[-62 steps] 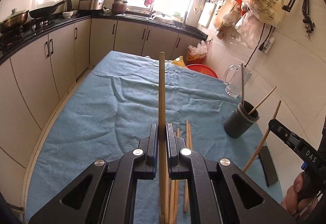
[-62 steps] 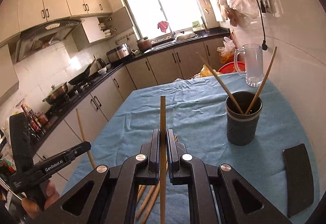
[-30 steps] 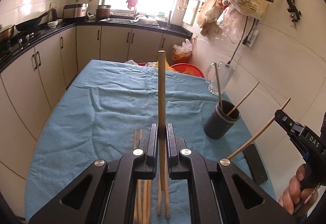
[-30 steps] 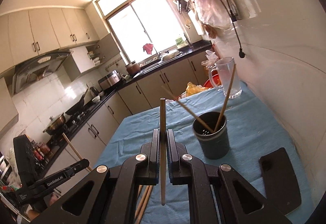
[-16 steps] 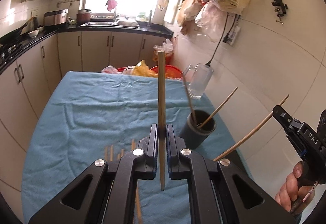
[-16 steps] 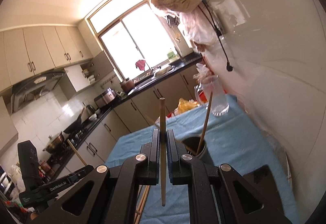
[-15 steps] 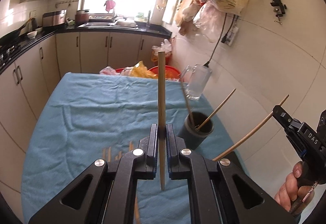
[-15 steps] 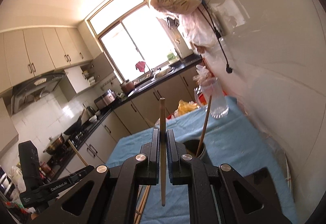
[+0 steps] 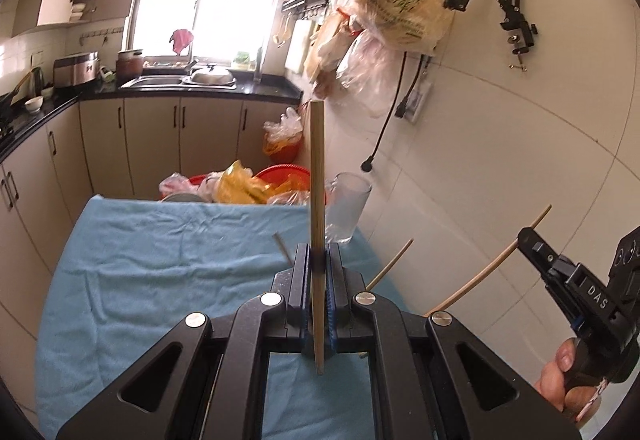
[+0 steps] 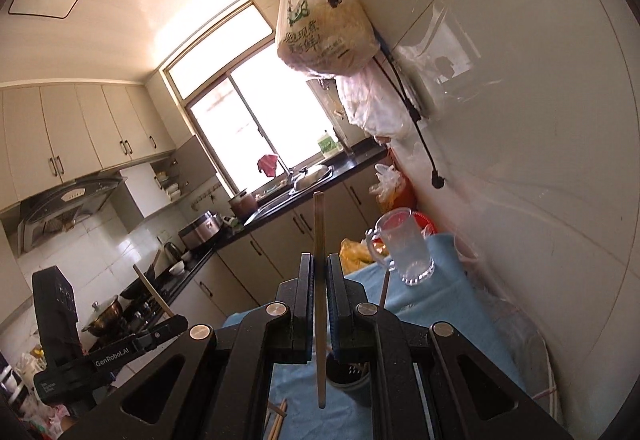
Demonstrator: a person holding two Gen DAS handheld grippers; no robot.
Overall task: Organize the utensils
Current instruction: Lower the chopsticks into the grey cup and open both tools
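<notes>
Above the blue-towelled table, in the left wrist view, the left gripper was clenched on 1 pale wooden chopstick, which stood upright through the jaws, square-cut at its top end and tapering below them. At the right edge the right gripper, in a person's hand, gripped a second chopstick that slanted down to the left. A blurred glass mug stood near the wall; the dark holder was hidden behind the gripper body.

In the right wrist view, the right gripper was likewise clenched on its chopstick, whose thin tip hung beside the dark holder on the towel. Only part of the holder's rim showed. 1 stick rose from it, and loose chopsticks lay cut off at the bottom edge. The left gripper showed at far left with its chopstick.
</notes>
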